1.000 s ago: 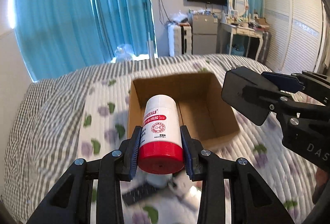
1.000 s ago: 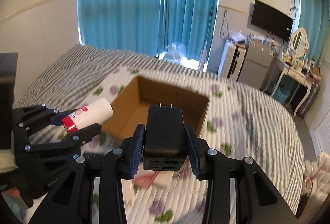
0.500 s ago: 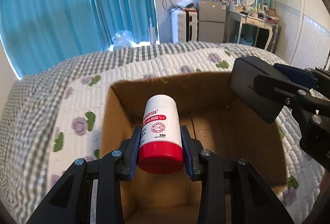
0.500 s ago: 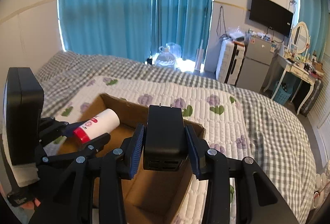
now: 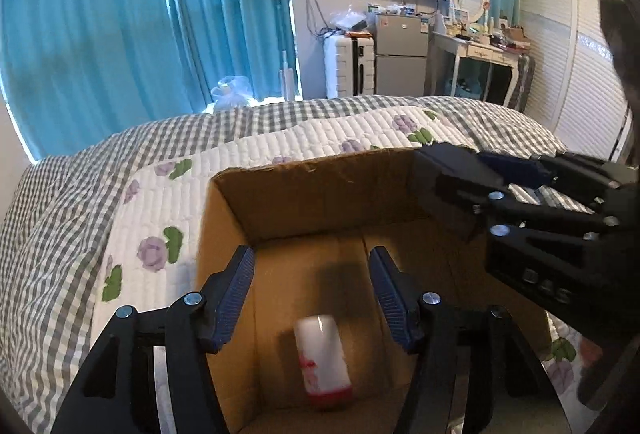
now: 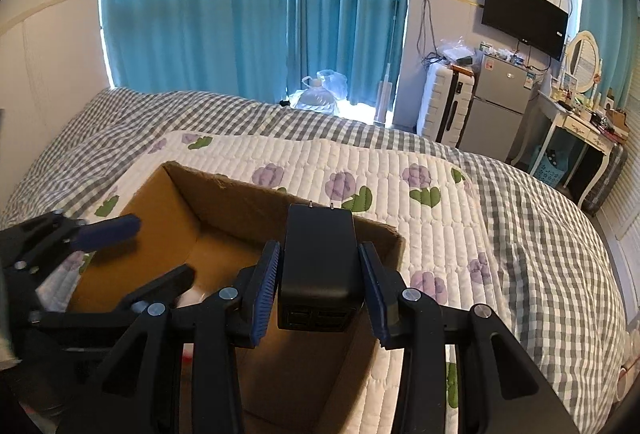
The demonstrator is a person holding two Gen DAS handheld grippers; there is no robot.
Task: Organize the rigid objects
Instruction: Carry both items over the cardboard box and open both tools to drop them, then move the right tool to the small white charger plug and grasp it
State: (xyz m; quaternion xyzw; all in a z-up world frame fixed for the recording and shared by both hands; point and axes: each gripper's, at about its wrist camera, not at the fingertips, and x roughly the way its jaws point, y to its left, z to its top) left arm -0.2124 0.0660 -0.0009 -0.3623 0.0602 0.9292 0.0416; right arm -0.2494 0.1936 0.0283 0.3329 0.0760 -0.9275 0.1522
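- Left gripper (image 5: 310,292) hangs over the cardboard box (image 5: 320,190), jaws spread wide, nothing between the blue pads (image 5: 234,300).
- Below that gap, the white bottle with the red cap (image 5: 323,362) is inside the box, blurred, cap end toward the camera; whether it touches the floor of the box I cannot tell.
- Right gripper (image 6: 320,292) is clamped on a black power adapter (image 6: 318,254), both pads pressed to its sides, two metal prongs pointing away, ports facing the camera.
- The adapter sits above the box's right side, near the far wall, not touching the cardboard.
- From the left wrist view, the right gripper reaches in from the right over the box rim.
- The box rests on a white quilt with purple flowers (image 6: 400,170), laid over a grey checked bedspread (image 6: 540,234).
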